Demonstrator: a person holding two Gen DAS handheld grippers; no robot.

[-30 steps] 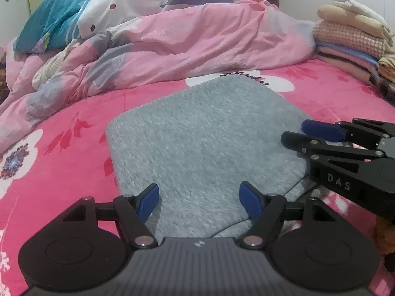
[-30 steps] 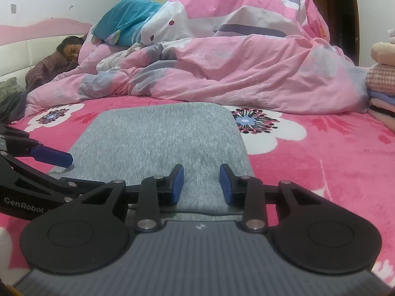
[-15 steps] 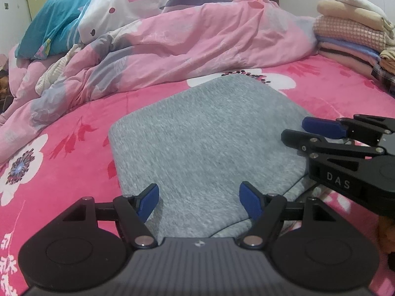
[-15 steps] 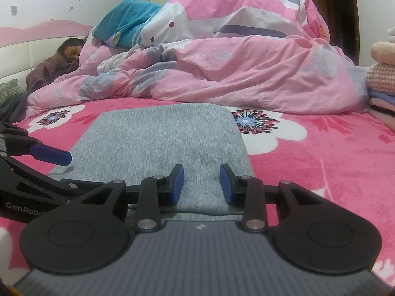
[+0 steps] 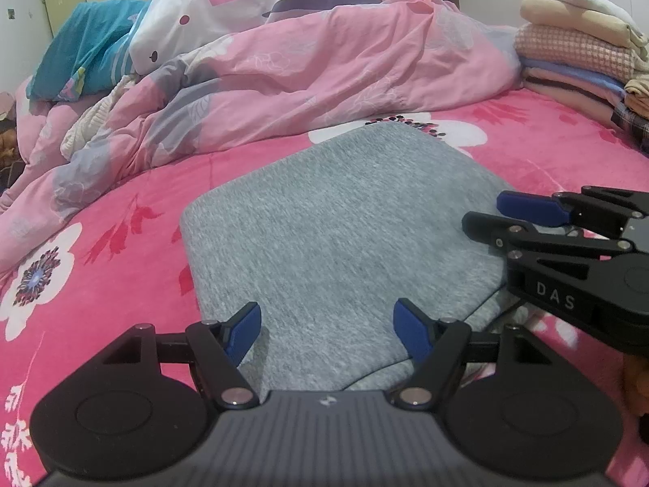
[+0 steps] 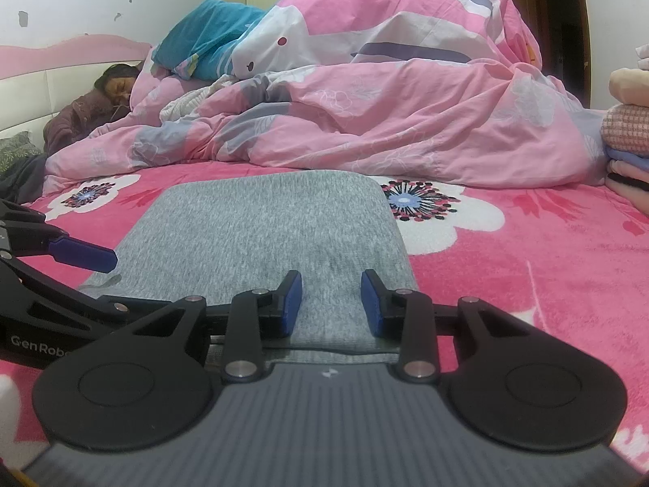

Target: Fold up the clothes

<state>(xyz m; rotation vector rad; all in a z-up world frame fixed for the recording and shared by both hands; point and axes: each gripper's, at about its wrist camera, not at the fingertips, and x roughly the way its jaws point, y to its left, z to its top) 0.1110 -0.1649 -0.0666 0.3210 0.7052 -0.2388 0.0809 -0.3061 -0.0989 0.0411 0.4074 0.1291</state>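
A grey garment (image 5: 340, 227), folded into a flat rectangle, lies on the pink flowered bed sheet (image 5: 121, 235). My left gripper (image 5: 326, 324) hovers over its near edge, open wide, with nothing between the blue pads. My right gripper (image 6: 332, 304) sits low at the garment's (image 6: 267, 235) near right corner. Its jaws stand narrowly apart and the cloth lies flat below the gap, unpinched. In the left wrist view the right gripper's fingers (image 5: 527, 207) reach in from the right over the garment's edge. One left finger (image 6: 81, 253) shows at the left of the right wrist view.
A rumpled pink duvet (image 5: 324, 69) is heaped across the back of the bed, with a teal pillow (image 5: 85, 44) behind it. A stack of folded clothes (image 5: 580, 52) stands at the far right. A person (image 6: 109, 89) lies at the headboard, far left.
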